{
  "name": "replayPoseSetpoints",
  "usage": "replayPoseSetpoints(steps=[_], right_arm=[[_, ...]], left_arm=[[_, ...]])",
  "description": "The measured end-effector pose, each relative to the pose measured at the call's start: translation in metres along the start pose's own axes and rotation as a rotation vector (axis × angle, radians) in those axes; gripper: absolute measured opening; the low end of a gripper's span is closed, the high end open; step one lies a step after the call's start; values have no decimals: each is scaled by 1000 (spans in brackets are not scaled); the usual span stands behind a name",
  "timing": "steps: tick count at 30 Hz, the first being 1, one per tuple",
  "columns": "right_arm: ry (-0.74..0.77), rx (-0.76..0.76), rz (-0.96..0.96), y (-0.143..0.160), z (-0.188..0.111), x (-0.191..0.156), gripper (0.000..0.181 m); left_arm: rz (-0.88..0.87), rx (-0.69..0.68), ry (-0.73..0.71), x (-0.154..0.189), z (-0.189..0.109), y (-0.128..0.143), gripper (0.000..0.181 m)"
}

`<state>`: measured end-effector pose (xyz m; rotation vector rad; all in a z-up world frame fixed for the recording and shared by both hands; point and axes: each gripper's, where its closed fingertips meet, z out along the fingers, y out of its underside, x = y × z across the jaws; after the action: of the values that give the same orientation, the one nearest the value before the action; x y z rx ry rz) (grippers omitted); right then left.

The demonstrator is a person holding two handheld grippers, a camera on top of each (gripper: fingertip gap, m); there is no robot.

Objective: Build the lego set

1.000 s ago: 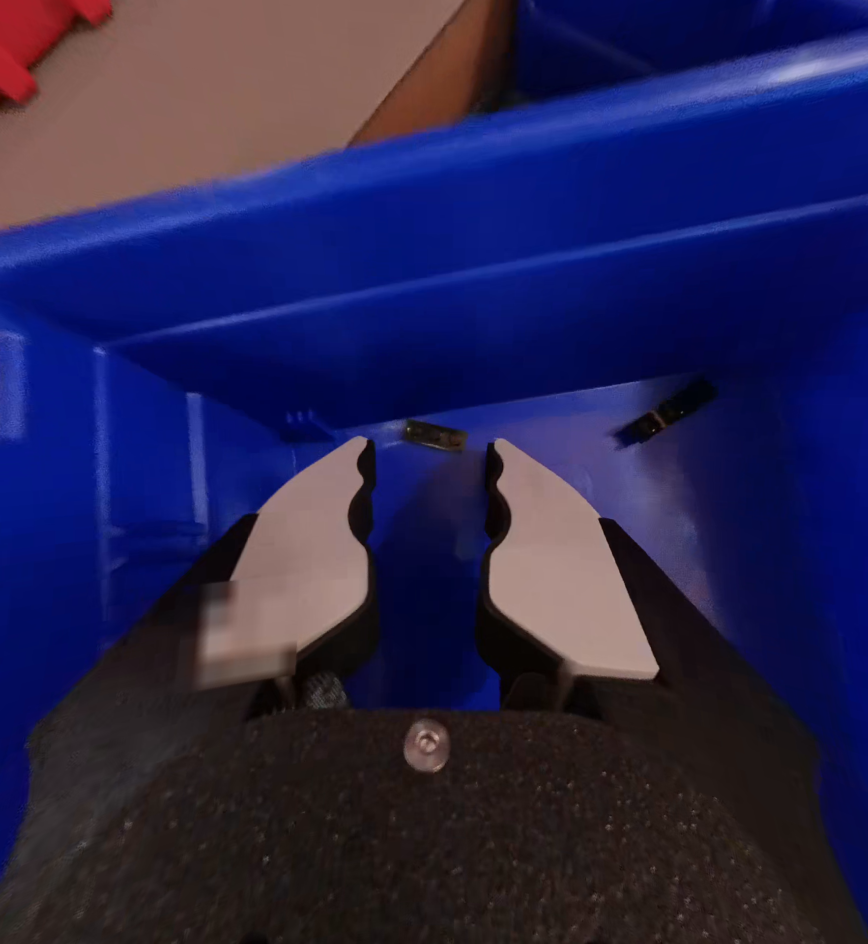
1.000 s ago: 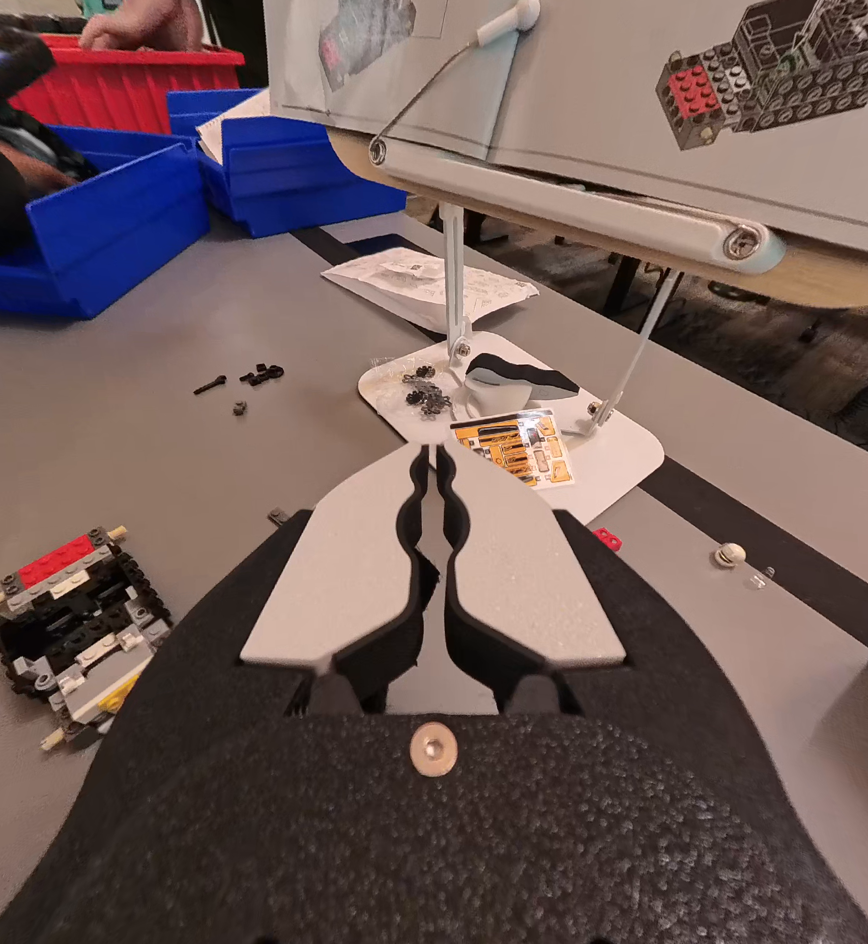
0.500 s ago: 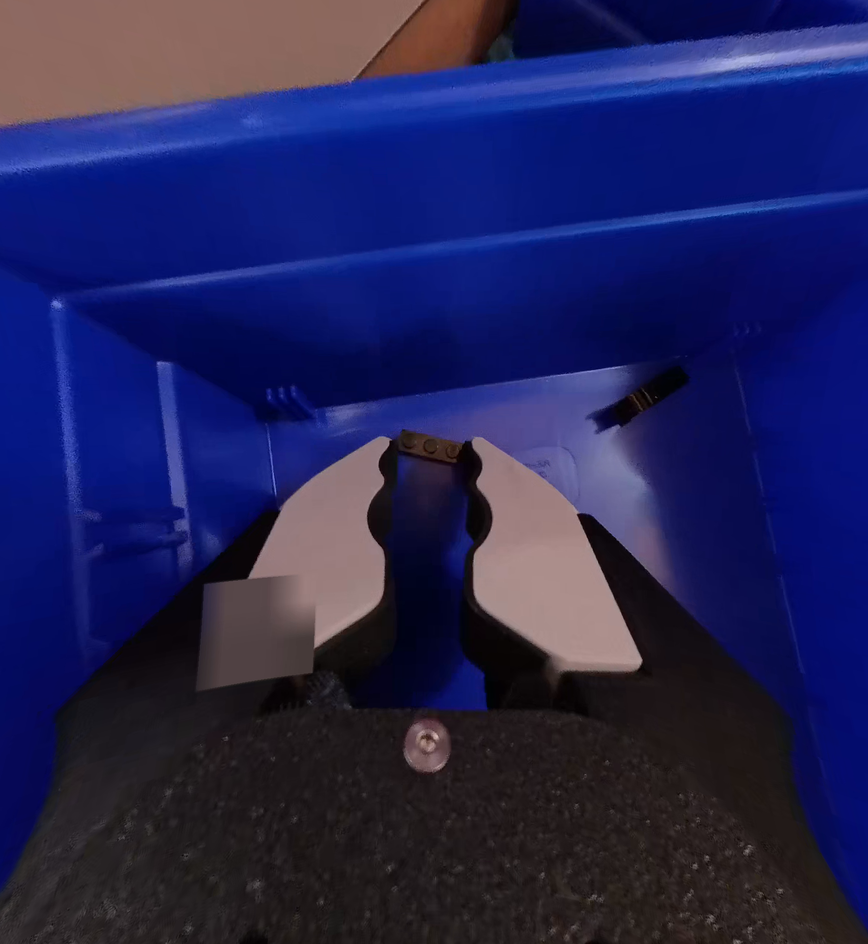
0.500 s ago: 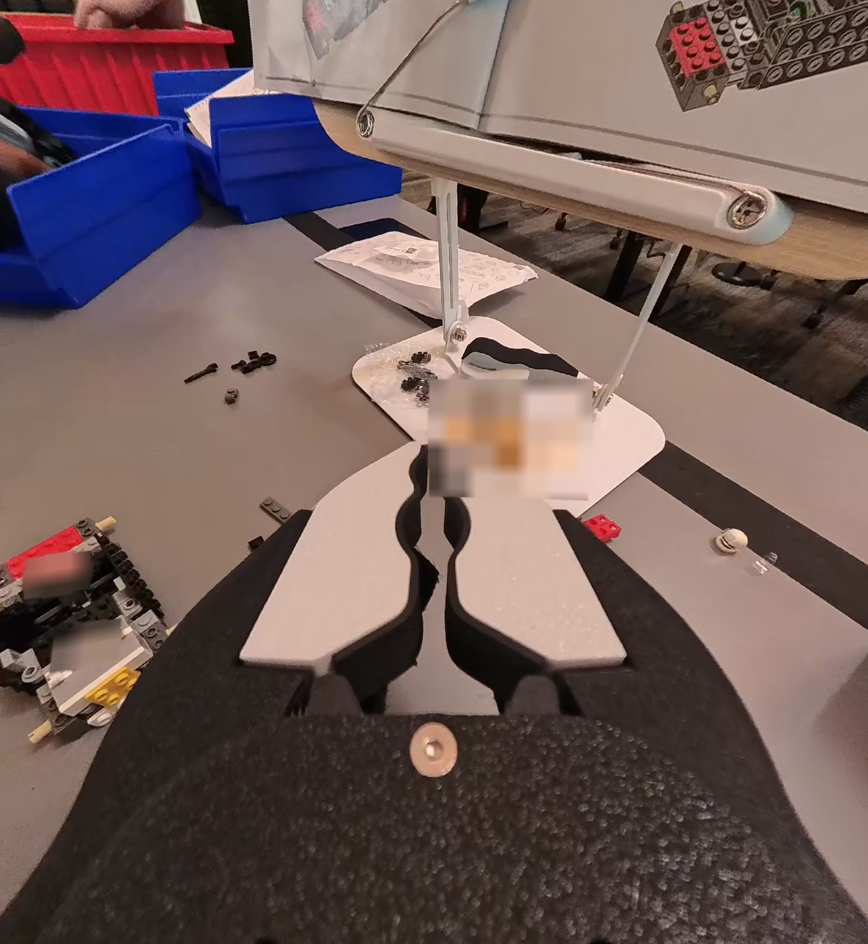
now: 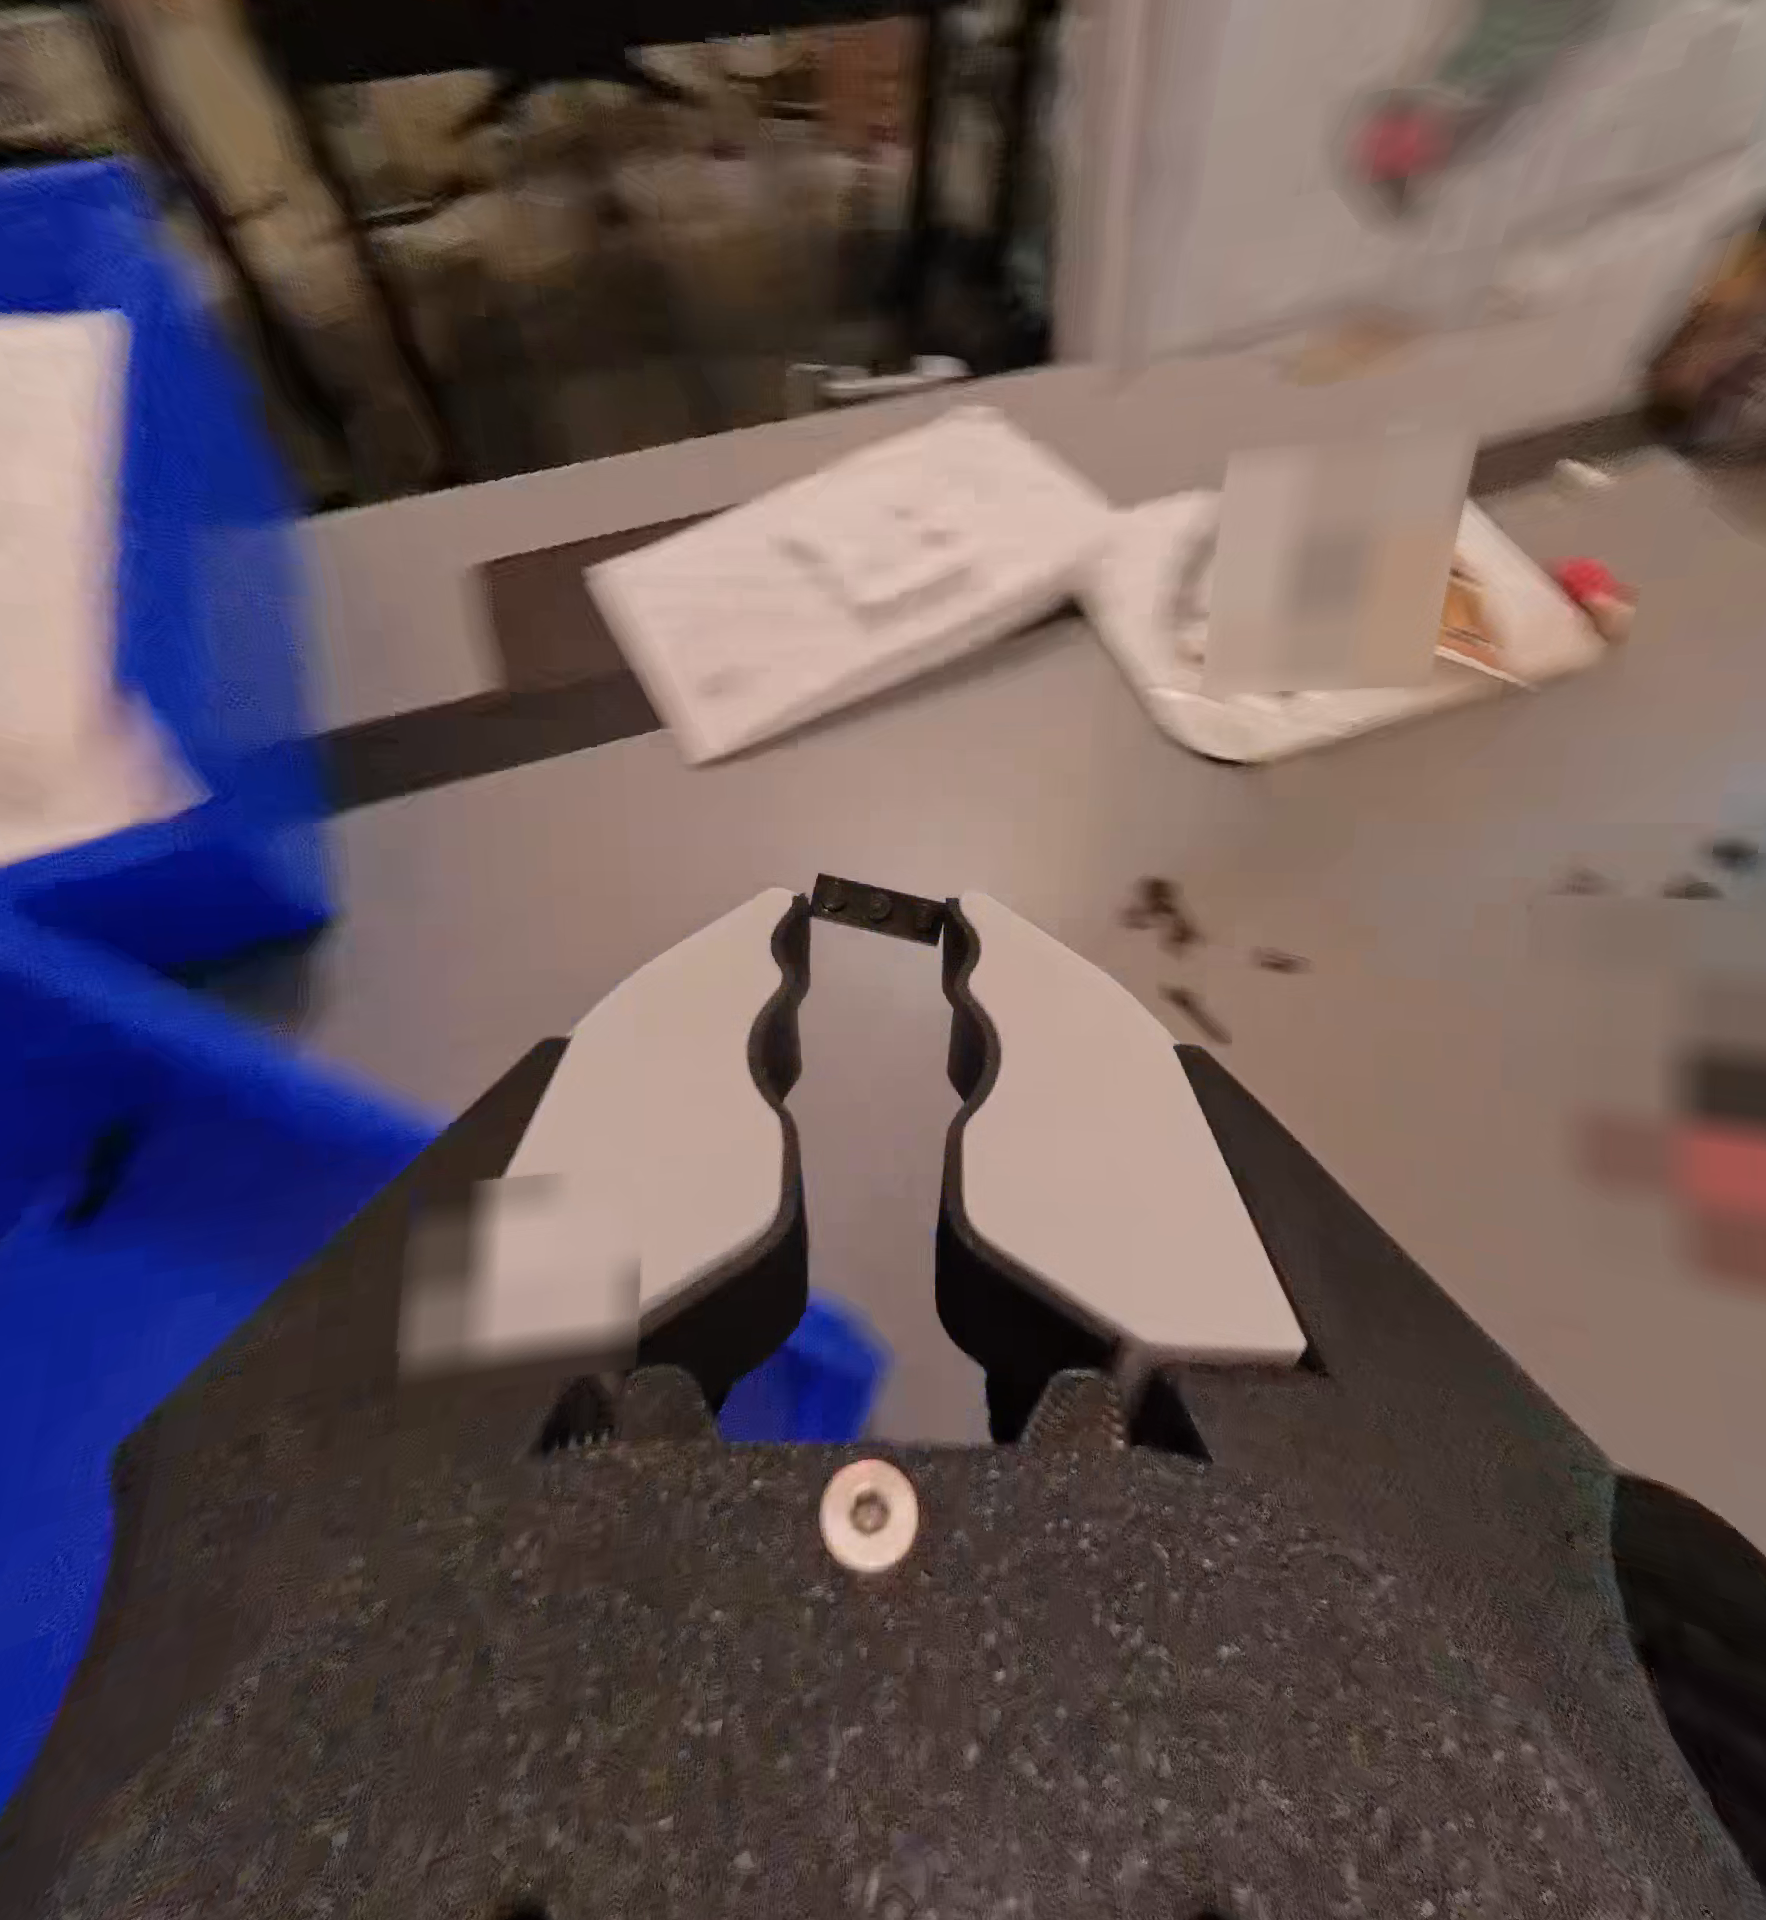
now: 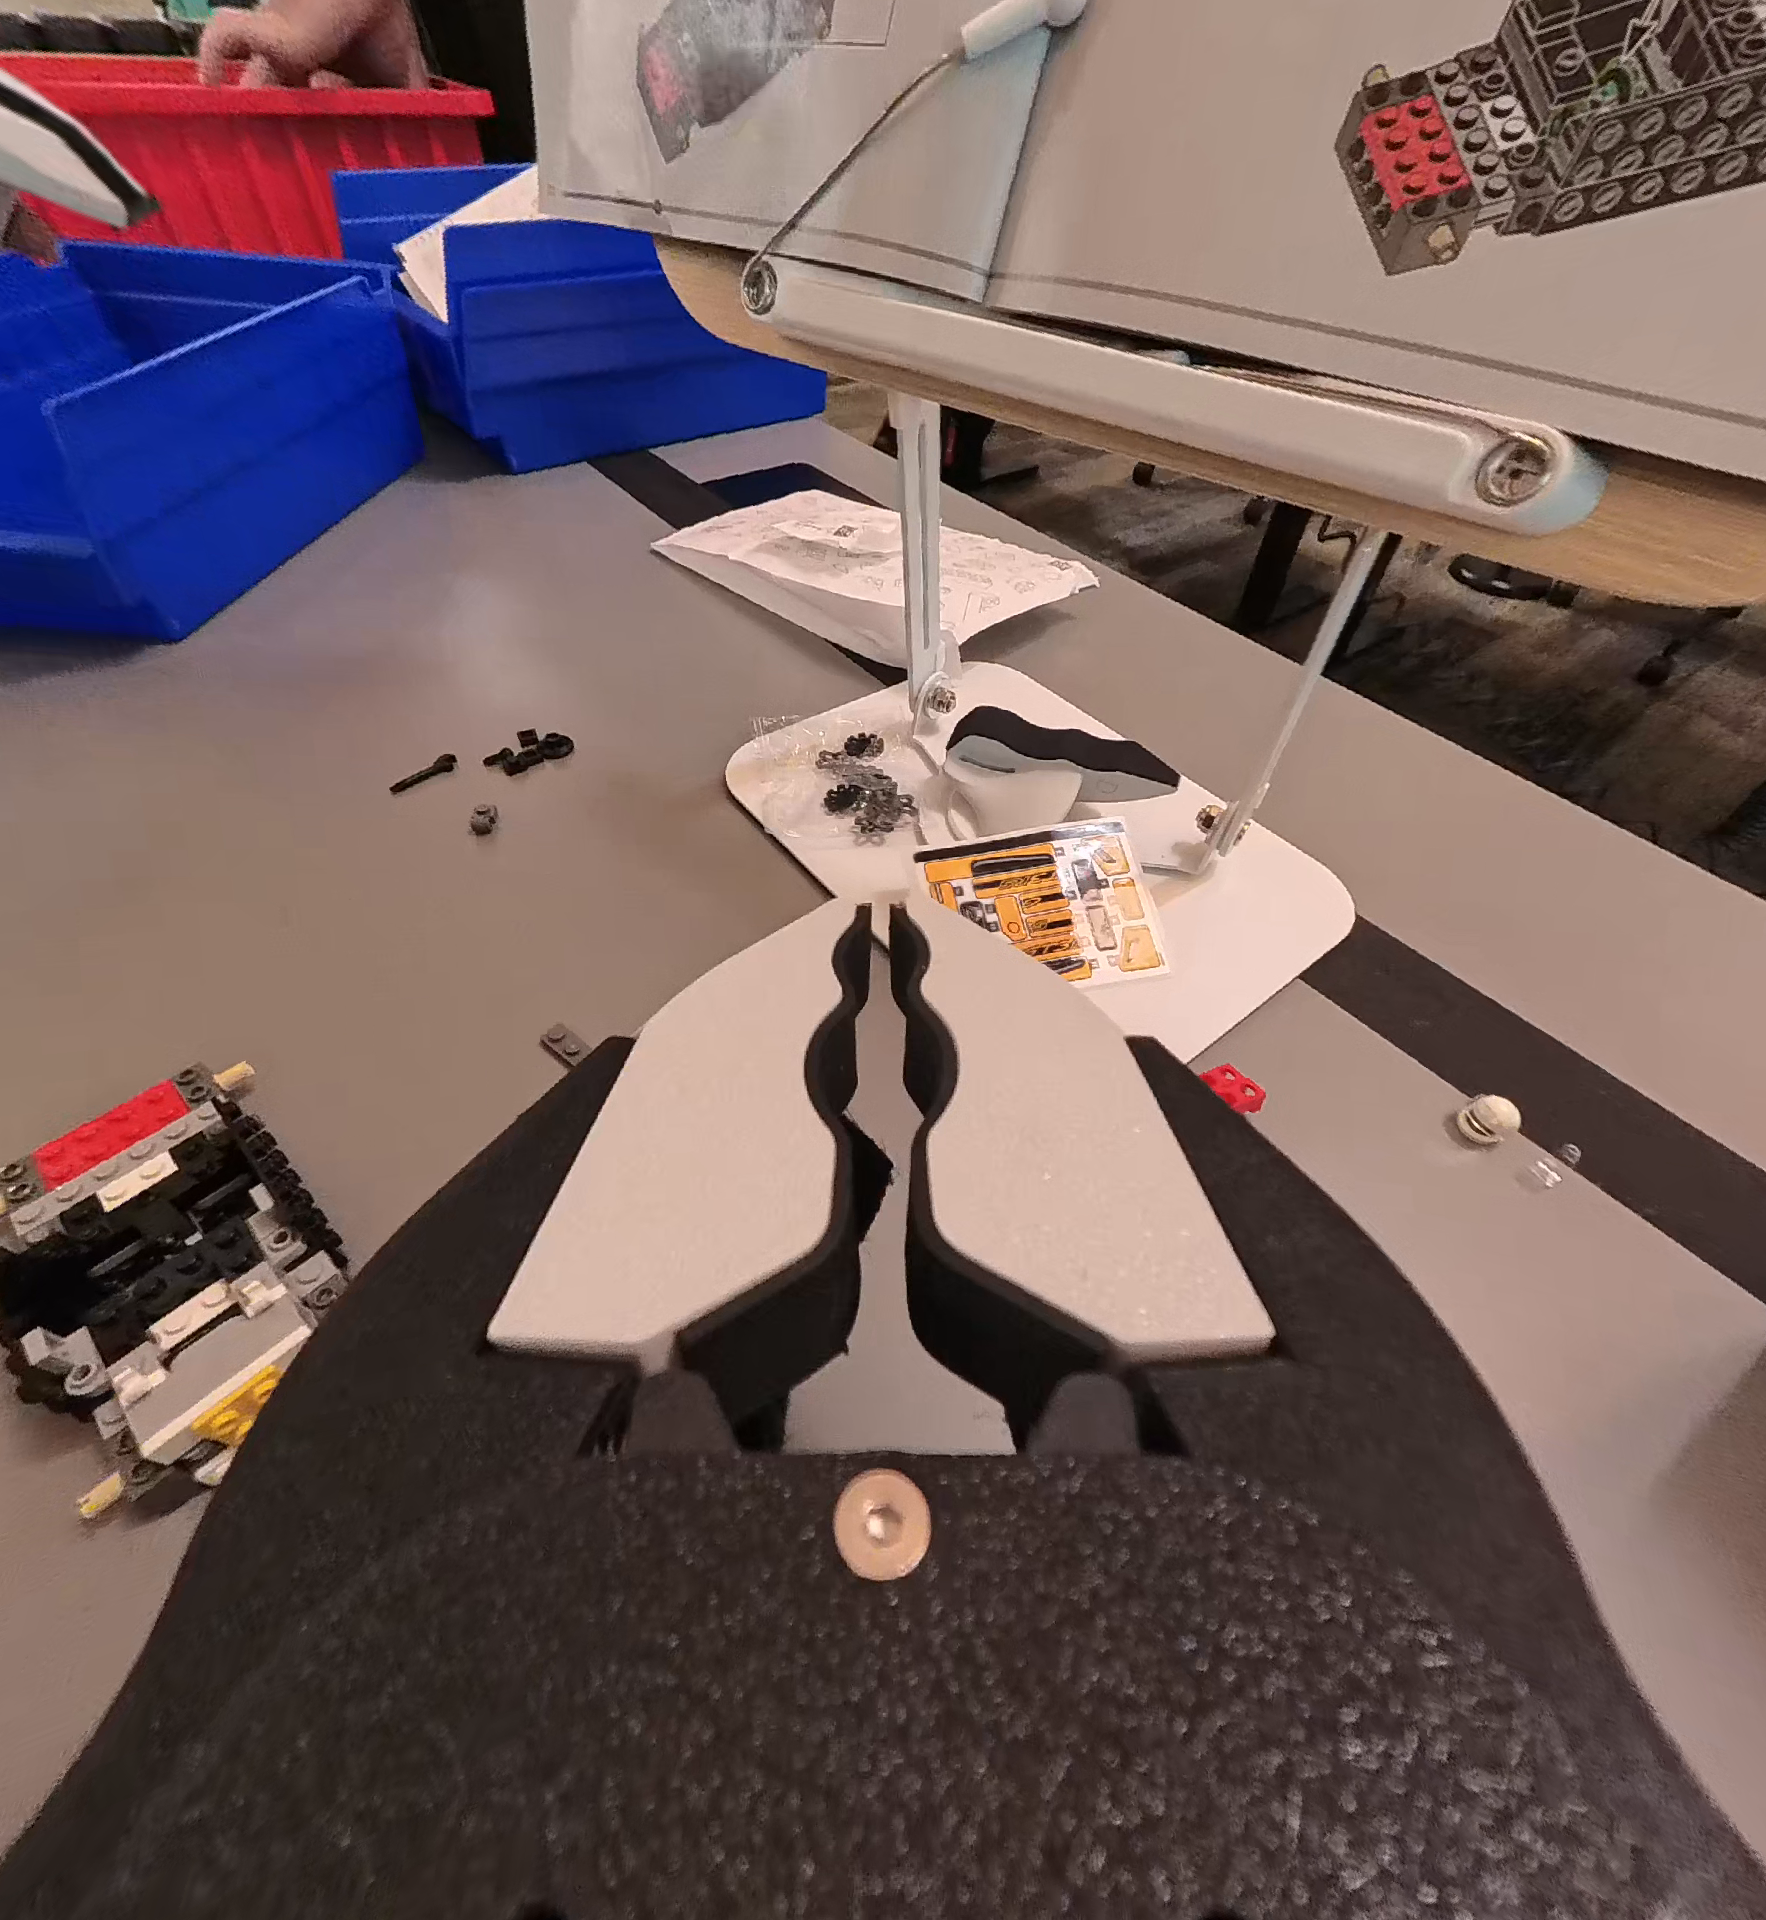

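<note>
The left tool (image 5: 877, 921) is holding a small plate (image 5: 879, 910) crosswise between its tips, above the worktop (image 5: 962, 831). Bins (image 6: 235, 416) are sitting toward the worktop's far left corner. A folded sheet (image 6: 858, 561) is lying near the far edge, just behind the stand base (image 6: 1222, 966). A sticker sheet (image 6: 1050, 909) and a bag of small parts (image 6: 848, 790) are lying on that base, under the raised instruction board (image 6: 1222, 208). Loose small parts (image 6: 505, 769) are lying left of the base. The partly built model (image 6: 152, 1268) is sitting by the left side, left of the right tool (image 6: 879, 914).
</note>
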<state>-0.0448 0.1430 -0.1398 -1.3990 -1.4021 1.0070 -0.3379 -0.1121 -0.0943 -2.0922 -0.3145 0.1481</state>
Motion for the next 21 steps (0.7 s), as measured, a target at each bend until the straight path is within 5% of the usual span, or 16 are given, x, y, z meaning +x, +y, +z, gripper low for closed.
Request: replayPoseSetpoints(steps=[5,9,14,21], right_arm=[[17,3,-44,-6,-7,1,3],[21,13,-58,-11,-13,3,3],[9,-4,-78,-7,-13,2,3],[-46,-84,-125,15,0,-10,4]], left_arm=[[313,-80,398,170,38,13,24],[464,-250,599,253,77,57,24],[610,-445,718,289,112,97,24],[812,-543,786,274,130,109,24]])
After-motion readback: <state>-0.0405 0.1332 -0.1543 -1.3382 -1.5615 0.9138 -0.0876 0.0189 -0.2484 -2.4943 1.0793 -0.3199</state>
